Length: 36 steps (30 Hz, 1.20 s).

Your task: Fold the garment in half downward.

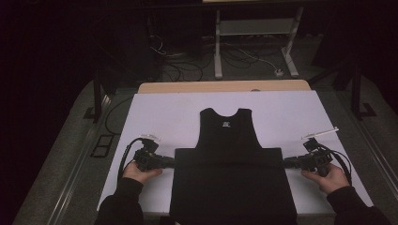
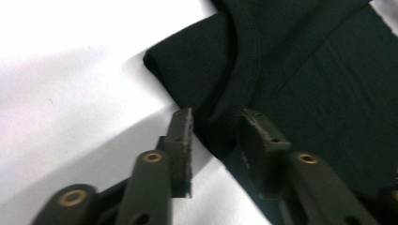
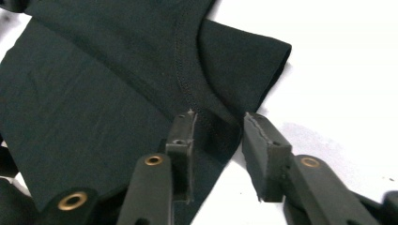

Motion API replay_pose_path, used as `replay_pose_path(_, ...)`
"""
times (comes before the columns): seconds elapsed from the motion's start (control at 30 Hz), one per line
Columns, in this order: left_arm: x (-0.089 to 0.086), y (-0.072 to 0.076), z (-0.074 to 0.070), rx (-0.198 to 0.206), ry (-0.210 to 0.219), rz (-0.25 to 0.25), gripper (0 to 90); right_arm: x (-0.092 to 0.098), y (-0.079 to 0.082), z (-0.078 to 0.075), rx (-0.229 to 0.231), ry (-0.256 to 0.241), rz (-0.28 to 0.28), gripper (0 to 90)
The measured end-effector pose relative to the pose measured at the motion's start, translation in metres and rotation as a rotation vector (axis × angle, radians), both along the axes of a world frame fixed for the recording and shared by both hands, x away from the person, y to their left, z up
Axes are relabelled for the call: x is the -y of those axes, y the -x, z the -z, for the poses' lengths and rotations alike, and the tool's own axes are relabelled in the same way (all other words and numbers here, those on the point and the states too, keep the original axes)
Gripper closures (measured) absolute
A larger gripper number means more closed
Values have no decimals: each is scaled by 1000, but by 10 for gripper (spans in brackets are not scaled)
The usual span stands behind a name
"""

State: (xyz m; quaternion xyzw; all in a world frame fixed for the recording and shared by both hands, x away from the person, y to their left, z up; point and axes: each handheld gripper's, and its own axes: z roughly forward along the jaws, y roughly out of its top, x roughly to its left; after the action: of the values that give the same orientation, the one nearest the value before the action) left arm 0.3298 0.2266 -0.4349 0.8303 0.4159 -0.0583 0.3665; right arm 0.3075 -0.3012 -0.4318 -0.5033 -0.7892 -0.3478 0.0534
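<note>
Black shirt folded on the white table, both tools at its sides.

No containers on the table. Your black shirt (image 1: 230, 159) lies flat mid-table toward the near edge: sleeveless-looking top part pointing to the far edge, lower half folded into a wide rectangle overhanging the near edge. Stitched seams show in both gripper views. Your left tool (image 2: 216, 136) is spread, jaws straddling the shirt's left edge; your right tool (image 3: 218, 140) is spread likewise at the right edge.

Black shirt (image 1: 230, 164) on white table (image 1: 159, 112)
</note>
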Motion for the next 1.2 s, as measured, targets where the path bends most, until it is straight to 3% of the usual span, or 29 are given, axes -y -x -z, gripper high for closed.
replay_pose_path(0.03, 1, 0, -1, 5, -7, 2, 541, 0, 1, -2, 15, 2, -2, 570)
replay_pose_path(0.1, 2, 1, -2, 7, -9, 6, 517, 0, 2, -3, 23, 1, -5, 559)
replay_pose_path(0.17, 2, 1, -3, 1, 5, 14, 449, 1, 3, -5, 37, -2, -3, 492)
replay_pose_path(0.27, 2, 2, -6, 25, 14, 19, 355, 1, 5, -7, 61, -7, -15, 420)
replay_pose_path(0.3, 2, 2, -7, 32, 17, 15, 283, 1, 4, -8, 67, 0, -8, 378)
replay_pose_path(0.37, 1, 2, -8, 36, 28, 8, 261, 1, 4, -8, 70, 1, -6, 355)
replay_pose_path(0.4, 1, 1, -9, 37, 30, 6, 200, 2, 3, -7, 75, 7, 13, 285)
replay_pose_path(0.67, 1, -2, -11, 60, 39, -9, 132, 6, -1, -10, 101, 0, 44, 132)
replay_pose_path(0.8, 2, -5, -13, 70, 30, -3, 108, 7, -5, -13, 120, -31, 23, 10)
replay_pose_path(1.1, 9, -10, -19, 87, 14, 10, 0, 4, -13, -19, 142, -21, -9, 0)
replay_pose_path(1.2, 13, -9, -22, 124, -13, 23, 0, 4, -14, -21, 146, -31, -20, 0)
